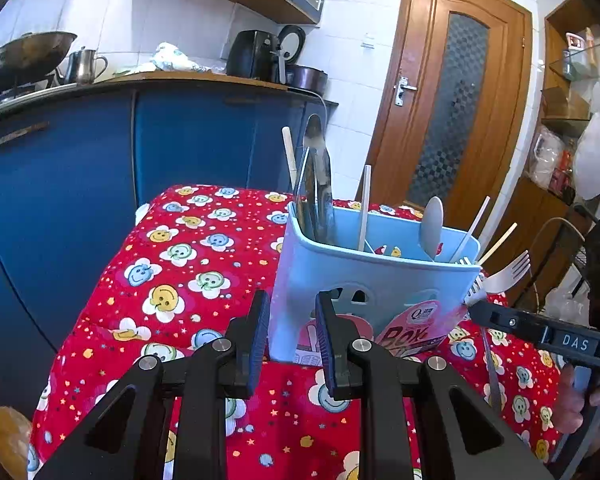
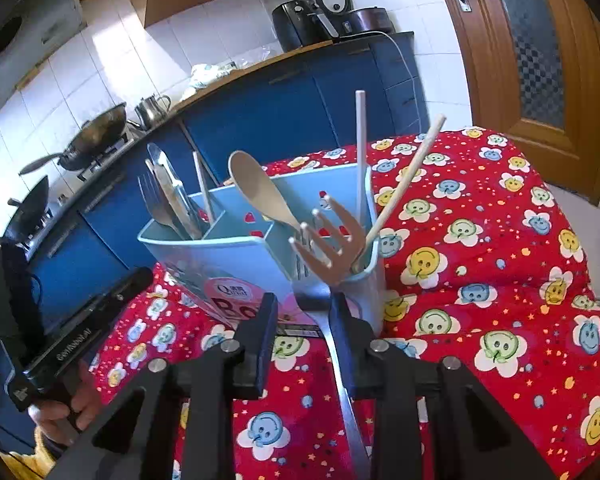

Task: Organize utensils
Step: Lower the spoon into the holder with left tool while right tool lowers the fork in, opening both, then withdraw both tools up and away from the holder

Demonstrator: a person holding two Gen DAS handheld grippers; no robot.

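Nearest in the right wrist view, the right gripper has its fingers drawn in to a narrow gap. The metal fork runs its handle down along the inner face of the right-hand finger to the bottom edge of the frame. Whether the left-hand finger also presses on it I cannot tell, so a firm grip is not certain. The fork is carried tines up and handle low, probably so the handle can drop first into a slot.

In the left wrist view the left gripper sits low centre, its fingers likewise nearly closed, with nothing between them. It hangs just before the near wall of the blue utensil caddy, perhaps ready to steady it.

The caddy stands upright on the desk under a red smiley tablecloth, centre of both frames. It is divided so that kinds stay apart. Metal cutlery is bunched in the left compartment of the right view. A wooden spoon leans in the middle one. Chopsticks stand at the right end, beside where the fork hovers.

Farther back run blue cabinets, with a wok at upper left and a wooden door at upper right.
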